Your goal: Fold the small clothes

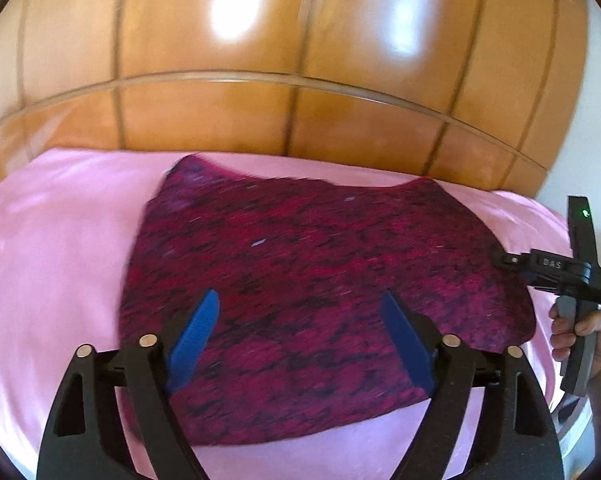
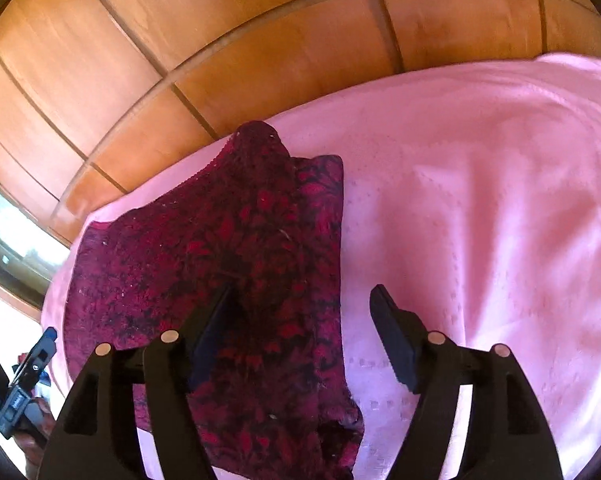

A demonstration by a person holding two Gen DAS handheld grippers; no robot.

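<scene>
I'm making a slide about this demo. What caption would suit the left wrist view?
Open left gripper poised over a magenta knit garment lying on a pink sheet.

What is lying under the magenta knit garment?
The magenta knit garment lies flat on a pink sheet, which shows all around it. Whatever sits beneath the sheet, or between garment and sheet, is covered and cannot be seen.

A dark red knit garment [image 2: 228, 264] lies on the pink sheet [image 2: 480, 208]. The right gripper [image 2: 304, 344] hovers over the garment's right edge, fingers [image 2: 392, 340] apart, nothing between them.
</scene>
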